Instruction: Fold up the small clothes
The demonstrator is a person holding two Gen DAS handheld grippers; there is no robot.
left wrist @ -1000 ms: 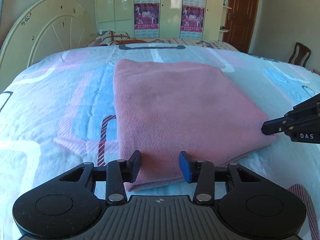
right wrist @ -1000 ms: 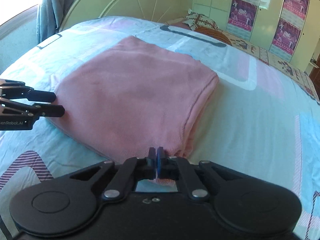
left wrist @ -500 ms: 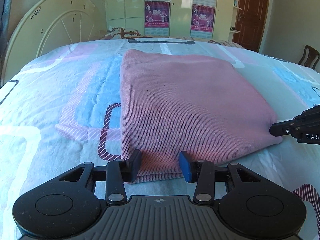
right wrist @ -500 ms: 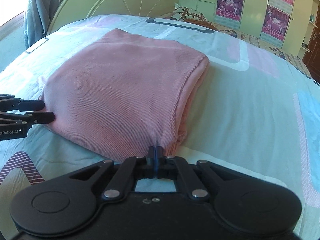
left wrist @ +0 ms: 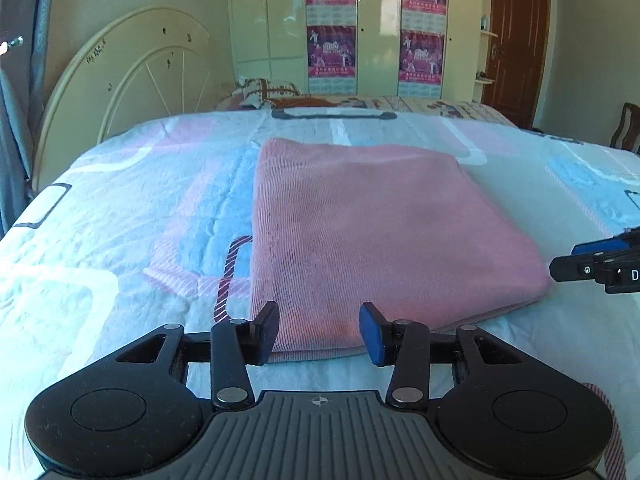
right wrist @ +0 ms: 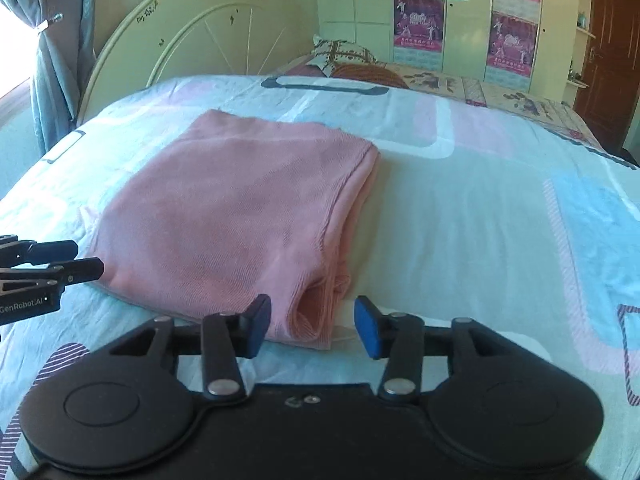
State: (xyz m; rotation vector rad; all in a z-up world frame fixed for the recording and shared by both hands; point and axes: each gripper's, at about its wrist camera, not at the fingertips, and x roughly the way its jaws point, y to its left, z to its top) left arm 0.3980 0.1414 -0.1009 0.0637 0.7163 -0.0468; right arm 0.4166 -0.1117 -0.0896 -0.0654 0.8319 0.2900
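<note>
A pink knitted garment (left wrist: 360, 232) lies folded into a flat rectangle on the bed (left wrist: 140, 220). My left gripper (left wrist: 320, 328) hovers at its near left edge. Its jaws are opening, and the cloth's hem shows between the pads without being pressed. My right gripper (right wrist: 311, 320) is at the garment's (right wrist: 240, 216) near right corner. Its jaws are also opening, and the bunched corner lies loose between them. Each wrist view shows the other gripper beside the cloth: the right gripper (left wrist: 576, 266) at the right edge, the left gripper (right wrist: 80, 260) at the left edge.
The bed's sheet is patterned in pale blue, pink and white. A cream headboard (left wrist: 132, 80) stands at the far left and a pillow (left wrist: 264, 90) at the far end. Beyond are a wardrobe with posters (left wrist: 332, 28), a brown door (left wrist: 516, 40), a chair (left wrist: 626, 128) and a curtain (right wrist: 60, 60).
The right gripper, shut at the garment's corner before, has opened and let it go. The left jaws have widened slightly. Both grippers have drawn back a little from the cloth.
</note>
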